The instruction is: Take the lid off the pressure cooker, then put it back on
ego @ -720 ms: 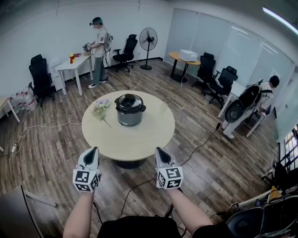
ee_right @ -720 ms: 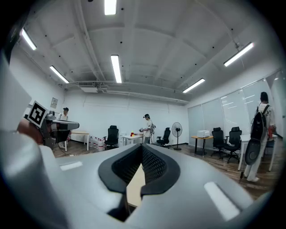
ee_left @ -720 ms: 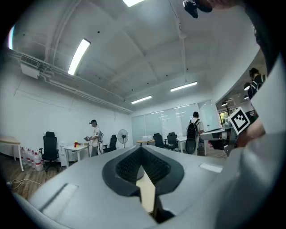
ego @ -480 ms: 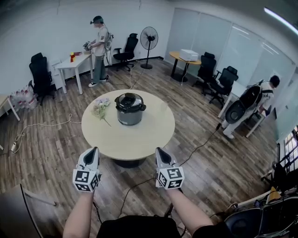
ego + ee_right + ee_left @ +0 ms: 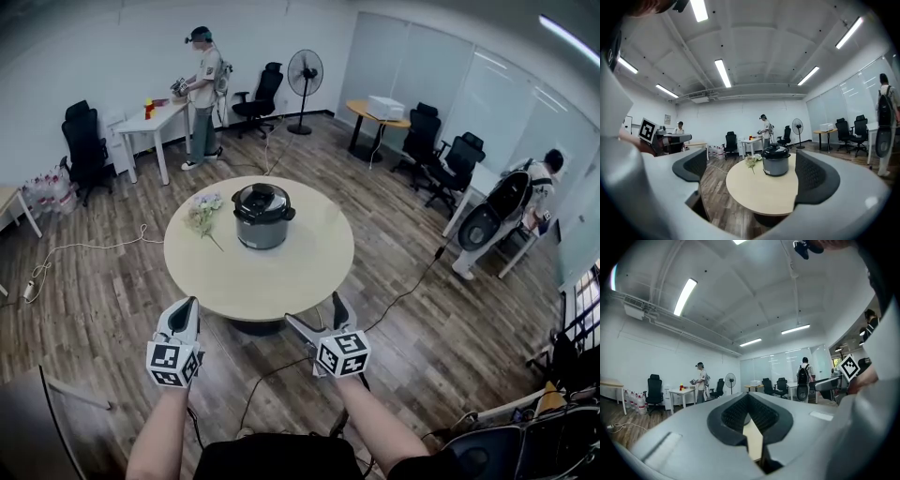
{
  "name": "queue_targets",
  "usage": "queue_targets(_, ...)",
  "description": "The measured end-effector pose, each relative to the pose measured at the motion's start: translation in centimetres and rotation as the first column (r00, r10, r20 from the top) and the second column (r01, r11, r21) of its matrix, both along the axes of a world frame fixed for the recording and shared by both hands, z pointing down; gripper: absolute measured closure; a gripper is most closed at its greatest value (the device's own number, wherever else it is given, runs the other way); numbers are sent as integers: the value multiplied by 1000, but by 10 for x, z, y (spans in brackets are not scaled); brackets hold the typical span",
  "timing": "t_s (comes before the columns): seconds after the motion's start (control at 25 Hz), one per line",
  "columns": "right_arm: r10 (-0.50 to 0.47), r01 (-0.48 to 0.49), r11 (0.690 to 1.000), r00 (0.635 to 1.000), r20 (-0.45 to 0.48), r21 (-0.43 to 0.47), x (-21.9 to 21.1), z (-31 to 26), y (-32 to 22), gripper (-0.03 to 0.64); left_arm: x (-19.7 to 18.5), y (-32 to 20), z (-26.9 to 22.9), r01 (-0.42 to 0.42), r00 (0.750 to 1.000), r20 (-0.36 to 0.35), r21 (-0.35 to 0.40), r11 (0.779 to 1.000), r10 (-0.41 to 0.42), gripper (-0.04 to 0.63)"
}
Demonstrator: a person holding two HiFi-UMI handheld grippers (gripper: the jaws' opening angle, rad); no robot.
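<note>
The grey pressure cooker [image 5: 262, 217] stands on the round beige table [image 5: 272, 281], its black lid [image 5: 262, 201] on top. In the right gripper view the pressure cooker [image 5: 776, 161] shows far off between the jaws, lid [image 5: 775, 151] on. Both grippers hover short of the table's near edge, well away from the cooker. My left gripper [image 5: 187, 307] is shut with nothing in it; in the left gripper view its pads [image 5: 759, 416] meet. My right gripper [image 5: 319, 316] is open wide and empty, its jaws having just opened.
A bunch of flowers [image 5: 202, 217] lies on the table left of the cooker. A cable [image 5: 405, 291] runs over the wood floor at the right. One person stands at a white desk [image 5: 150, 125] at the back, another at the right by office chairs [image 5: 456, 164]. A fan [image 5: 303, 75] stands behind.
My right gripper's jaws have spread from shut to wide open. The left gripper and the cooker have not moved.
</note>
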State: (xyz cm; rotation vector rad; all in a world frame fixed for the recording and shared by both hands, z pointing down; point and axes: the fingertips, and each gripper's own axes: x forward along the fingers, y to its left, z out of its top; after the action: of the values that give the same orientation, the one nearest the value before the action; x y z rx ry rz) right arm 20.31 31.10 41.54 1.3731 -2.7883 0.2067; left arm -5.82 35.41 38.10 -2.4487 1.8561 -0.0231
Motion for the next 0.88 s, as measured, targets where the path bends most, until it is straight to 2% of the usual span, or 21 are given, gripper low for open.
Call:
queue_targets(0.12, -5, 6, 1000, 1000, 15, -17, 6, 3, -6, 29, 7, -6, 0, -16, 1000, -1, 14, 1000, 16, 595)
queue_targets(0.16, -9, 9, 1000, 1000, 19, -18, 8, 4, -8, 29, 12, -11, 3, -29, 1000, 4, 18, 999, 29, 576)
queue_targets(0.2, -14, 14, 1000, 1000, 22, -14, 11, 4, -9, 29, 16, -17, 8, -35, 999, 9, 17, 999, 35, 249)
queue_targets(0.24, -21, 21, 1000, 999, 25, -5, 13, 4, -12, 29, 21, -23, 13, -35, 999, 16, 14, 999, 35, 8)
queue_targets(0.4, -62, 62, 998, 998, 6, 25, 15, 4, -28, 29, 34, -37, 36, -36, 998, 47, -15, 999, 37, 8)
queue_targets(0.6, -79, 79, 997, 997, 6, -10, 8, 7, -62, 29, 28, -66, 55, -44, 998, 42, -74, 996, 47, 8)
queue_targets(0.88, -61, 60, 998, 998, -19, -21, -21, 13, -161, 31, -2, -173, 80, -74, 997, 11, -100, 992, 76, 8)
